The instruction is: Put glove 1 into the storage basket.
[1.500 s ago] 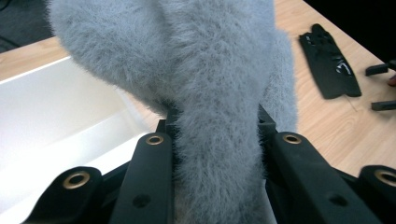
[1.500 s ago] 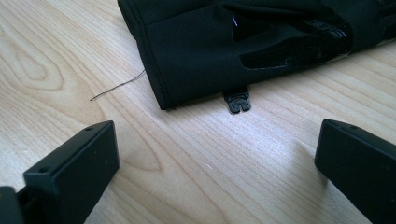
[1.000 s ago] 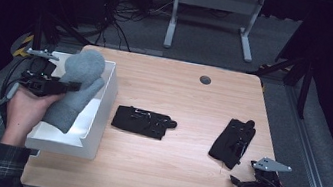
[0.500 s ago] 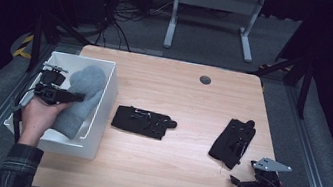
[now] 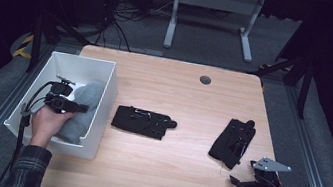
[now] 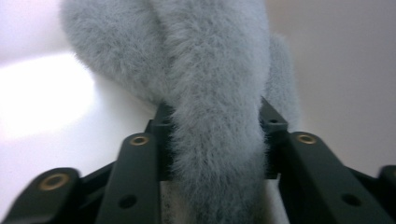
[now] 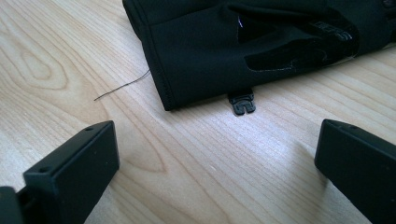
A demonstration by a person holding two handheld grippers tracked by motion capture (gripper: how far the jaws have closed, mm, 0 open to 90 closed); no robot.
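Note:
A grey fluffy fabric piece [image 5: 83, 105] lies inside the white bin [image 5: 108, 71] at the table's left. My left gripper [image 5: 75, 107] reaches down into the bin. In the left gripper view the fur [image 6: 210, 70] runs between the jaws of the left gripper [image 6: 217, 135] and touches both pads. Those jaws have just been opening, with the fur still filling the gap. My right gripper [image 5: 237, 183] rests at the front right, open and empty. In the right gripper view, the right gripper [image 7: 217, 163] faces the cuff of a black glove [image 7: 224, 42].
A second black glove [image 5: 143, 121] lies flat at mid-table, right of the bin. The other black glove [image 5: 234, 141] lies just beyond my right gripper. A round grommet hole [image 5: 205, 80] sits near the table's far edge. A loose thread [image 7: 122, 86] lies beside the cuff.
My left hand has come down from above the bin's rim, carrying the grey fluffy piece into the bin. The right hand has stayed in place.

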